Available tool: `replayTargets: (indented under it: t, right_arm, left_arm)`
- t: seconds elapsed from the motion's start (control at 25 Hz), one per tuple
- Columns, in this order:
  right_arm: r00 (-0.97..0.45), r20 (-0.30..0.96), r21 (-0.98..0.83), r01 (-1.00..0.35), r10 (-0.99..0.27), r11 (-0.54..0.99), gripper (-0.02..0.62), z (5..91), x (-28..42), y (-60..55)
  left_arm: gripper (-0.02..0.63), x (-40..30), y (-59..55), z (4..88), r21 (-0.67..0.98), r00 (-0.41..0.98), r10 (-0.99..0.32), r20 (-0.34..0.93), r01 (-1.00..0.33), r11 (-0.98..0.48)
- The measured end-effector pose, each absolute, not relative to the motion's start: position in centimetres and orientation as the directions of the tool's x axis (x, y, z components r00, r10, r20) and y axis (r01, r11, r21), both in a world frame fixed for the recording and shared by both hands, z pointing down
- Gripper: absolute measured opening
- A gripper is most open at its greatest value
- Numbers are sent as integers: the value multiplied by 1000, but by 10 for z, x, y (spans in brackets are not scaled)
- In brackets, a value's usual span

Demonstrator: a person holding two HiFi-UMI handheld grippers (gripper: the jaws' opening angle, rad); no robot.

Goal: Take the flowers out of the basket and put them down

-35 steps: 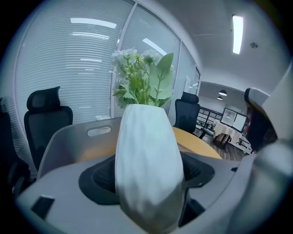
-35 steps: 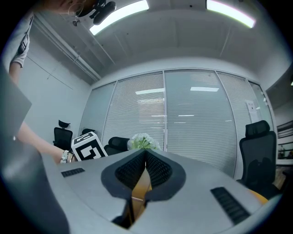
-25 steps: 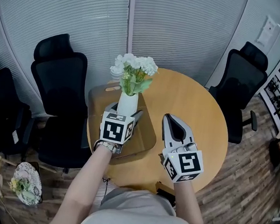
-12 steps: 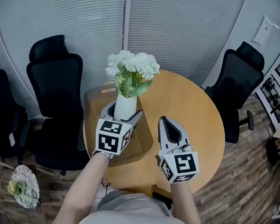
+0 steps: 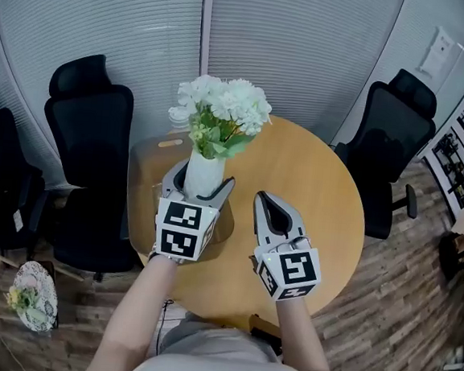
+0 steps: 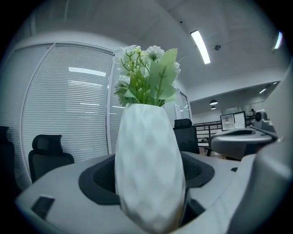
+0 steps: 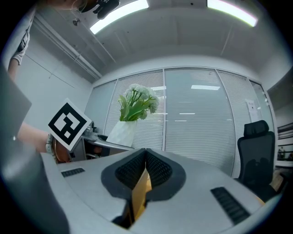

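White flowers point(image 5: 222, 111) with green leaves stand in a white faceted vase point(image 5: 203, 174). My left gripper point(image 5: 199, 183) is shut on the vase, one jaw on each side, and holds it upright above the brown basket point(image 5: 146, 165) on the round wooden table point(image 5: 313, 180). In the left gripper view the vase point(image 6: 149, 169) fills the gap between the jaws, with the flowers point(image 6: 146, 75) above. My right gripper point(image 5: 264, 200) hangs over the table to the right, shut with nothing in it. From the right gripper view point(image 7: 145, 157) the vase point(image 7: 122, 131) shows to the left.
Black office chairs stand at the left point(image 5: 92, 128) and right point(image 5: 394, 130) of the table. Slatted blinds close off the back. A small bouquet on a white lace mat point(image 5: 32, 296) lies on the wooden floor at the lower left.
The left gripper has lifted the vase with the flowers higher, closer to my head. The right gripper has drifted slightly left and stayed shut.
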State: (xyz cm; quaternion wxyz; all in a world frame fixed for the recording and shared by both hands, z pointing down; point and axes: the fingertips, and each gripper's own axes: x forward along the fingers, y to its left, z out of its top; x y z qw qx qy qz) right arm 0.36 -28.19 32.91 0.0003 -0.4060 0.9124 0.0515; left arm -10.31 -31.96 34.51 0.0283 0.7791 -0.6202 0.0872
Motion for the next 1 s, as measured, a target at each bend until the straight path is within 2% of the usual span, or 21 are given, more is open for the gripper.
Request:
replayTargets:
  t: [0.4, 0.64, 1.0]
  right_arm:
    - [-645, -41, 58, -764, -763, 643, 25, 335, 60, -275]
    - [-608, -30, 43, -794, -793, 607, 25, 342, 100, -270]
    - [-546, 5, 8, -838, -838, 546, 25, 363, 154, -264]
  left_arm:
    - [385, -41, -307, 305, -120, 223, -972, 73, -966, -230]
    - [385, 6, -306, 302, -101, 275, -961, 11, -956, -275]
    - [385, 81, -310, 331, -86, 361, -932, 25, -928, -362]
